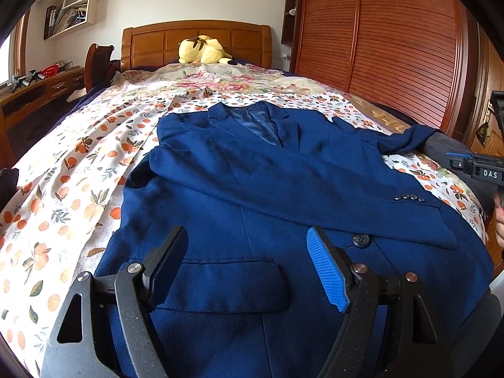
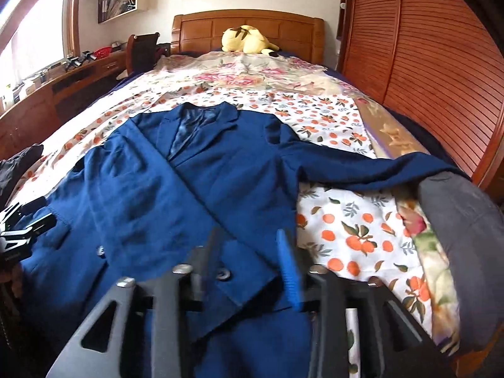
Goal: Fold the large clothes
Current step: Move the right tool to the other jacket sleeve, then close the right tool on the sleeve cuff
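Both tools (image 1: pixel 247 264) (image 2: pixel 252 264) hover open above blue blazer (image 1: pixel 252 173).

Navy blue wool blazer (image 1: pixel 252 173) lies across the orange-print cotton bedsheet (image 1: pixel 78 163), collar toward the headboard edge; yellow plush toy (image 1: pixel 203 49) sits behind it there.

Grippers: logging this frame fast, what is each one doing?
Left gripper: open, empty, above the blue blazer.
Right gripper: open, empty.
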Motion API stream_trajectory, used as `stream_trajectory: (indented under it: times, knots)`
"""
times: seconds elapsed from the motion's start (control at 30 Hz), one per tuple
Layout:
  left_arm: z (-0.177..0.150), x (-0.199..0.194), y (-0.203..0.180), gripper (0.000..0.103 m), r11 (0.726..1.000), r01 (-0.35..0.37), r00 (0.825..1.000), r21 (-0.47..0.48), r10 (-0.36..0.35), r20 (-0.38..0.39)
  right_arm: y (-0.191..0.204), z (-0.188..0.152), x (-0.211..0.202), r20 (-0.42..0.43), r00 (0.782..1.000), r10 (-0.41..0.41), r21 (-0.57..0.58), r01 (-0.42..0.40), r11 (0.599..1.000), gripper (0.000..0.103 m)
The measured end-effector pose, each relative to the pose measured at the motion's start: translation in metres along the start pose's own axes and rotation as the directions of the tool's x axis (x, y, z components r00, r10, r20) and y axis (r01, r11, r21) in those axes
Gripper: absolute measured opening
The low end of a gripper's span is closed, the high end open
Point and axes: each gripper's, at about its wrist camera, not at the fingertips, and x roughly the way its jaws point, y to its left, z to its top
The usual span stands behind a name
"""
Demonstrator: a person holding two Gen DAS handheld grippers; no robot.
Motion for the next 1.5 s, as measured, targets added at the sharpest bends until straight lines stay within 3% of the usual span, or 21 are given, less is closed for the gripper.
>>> stream_trajectory:
  times: [0.13, 0.3, 0.6, 1.03, 1.23, 1.3, 1.33, 1.4, 1.5]
  knots:
    - [-0.001, 0.0, -0.002, 0.078, 1.0, 0.001, 1.0, 0.001, -0.001, -0.001, -0.01, 0.008, 0.011, -0.008, 1.0, -0.022, -0.005, 0.022, 1.0, 0.055]
    - [-0.006, -0.001, -0.003, 0.078, 1.0, 0.0, 1.0, 0.001, 0.0, -0.003, -0.038, 0.018, 0.039, -0.04, 0.999, -0.031, 0.045, 0.033, 0.998, 0.055]
    - [-0.01, 0.003, -0.003, 0.078, 1.0, 0.005, 1.0, 0.005, -0.005, -0.014, -0.098, 0.044, 0.1, -0.095, 0.989, -0.113, 0.139, 0.126, 0.982, 0.055]
    - [-0.009, 0.009, -0.004, 0.078, 0.999, 0.021, 0.999, 0.025, -0.02, -0.034, -0.162, 0.078, 0.174, -0.186, 0.971, -0.147, 0.323, 0.202, 0.924, 0.055]
    - [-0.008, 0.01, -0.004, 0.078, 0.999, 0.031, 0.999, 0.022, -0.03, -0.04, -0.186, 0.083, 0.203, -0.231, 0.966, -0.118, 0.406, 0.206, 0.891, 0.055]
    - [-0.008, 0.011, -0.003, 0.078, 0.999, 0.033, 0.999, 0.02, -0.032, -0.044, -0.191, 0.083, 0.209, -0.235, 0.968, -0.092, 0.432, 0.189, 0.882, 0.035]
    - [-0.008, 0.011, -0.004, 0.078, 0.999, 0.033, 0.998, 0.02, -0.032, -0.045, -0.192, 0.084, 0.211, -0.23, 0.971, -0.071, 0.439, 0.169, 0.883, 0.012]
    - [-0.008, 0.012, -0.004, 0.079, 0.999, 0.032, 0.998, 0.022, -0.031, -0.046, -0.19, 0.088, 0.214, -0.23, 0.971, -0.068, 0.41, 0.16, 0.898, 0.004]
    - [-0.008, 0.011, -0.004, 0.078, 0.999, 0.031, 0.999, 0.022, -0.03, -0.045, -0.179, 0.102, 0.203, -0.165, 0.981, -0.099, 0.336, 0.15, 0.93, 0.002]
